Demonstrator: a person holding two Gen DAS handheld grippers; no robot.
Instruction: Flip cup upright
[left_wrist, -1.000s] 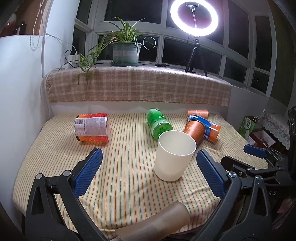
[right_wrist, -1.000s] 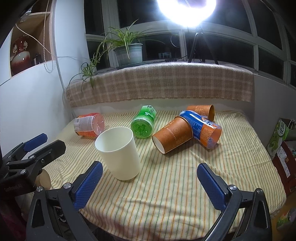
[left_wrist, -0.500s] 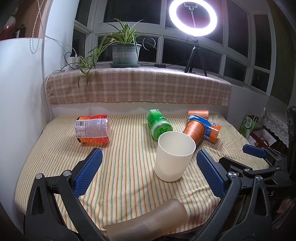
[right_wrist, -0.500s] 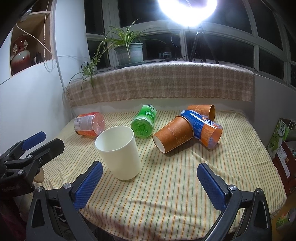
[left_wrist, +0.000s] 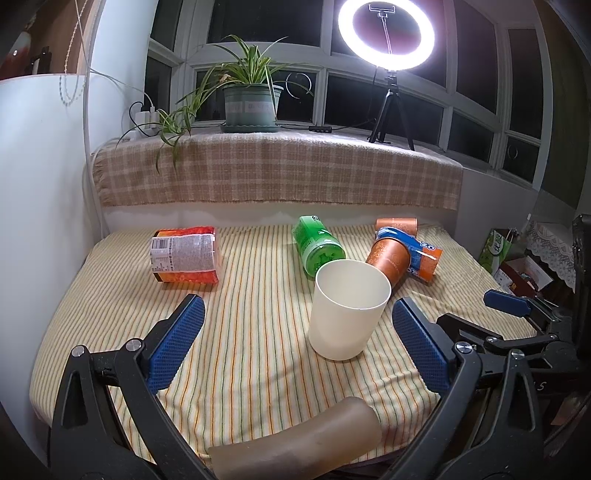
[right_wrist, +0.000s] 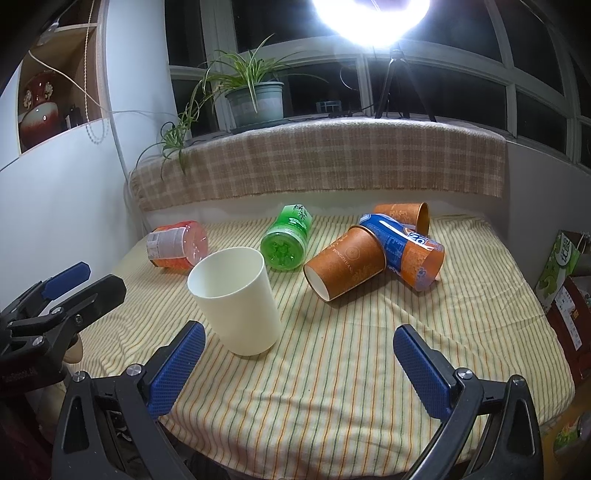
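A cream cup (left_wrist: 347, 308) stands upright, mouth up, on the striped cloth; it also shows in the right wrist view (right_wrist: 236, 301). My left gripper (left_wrist: 295, 347) is open and empty, held back near the front edge, with the cup just beyond and between its blue pads. My right gripper (right_wrist: 295, 363) is open and empty, with the cup just beyond its left pad (right_wrist: 177, 365). Each gripper shows at the edge of the other's view.
Lying on the cloth behind the cup are a green bottle (left_wrist: 317, 247), an orange-labelled bottle (left_wrist: 184, 254), two brown paper cups (right_wrist: 347, 267) and a blue-orange can (right_wrist: 406, 247). A brown tube (left_wrist: 295, 443) lies at the front edge. A checked ledge with a plant is behind.
The cup has stayed upright in place. Both grippers have stayed open and drifted only slightly; the brown tube at the front edge shows a little more in the left wrist view.
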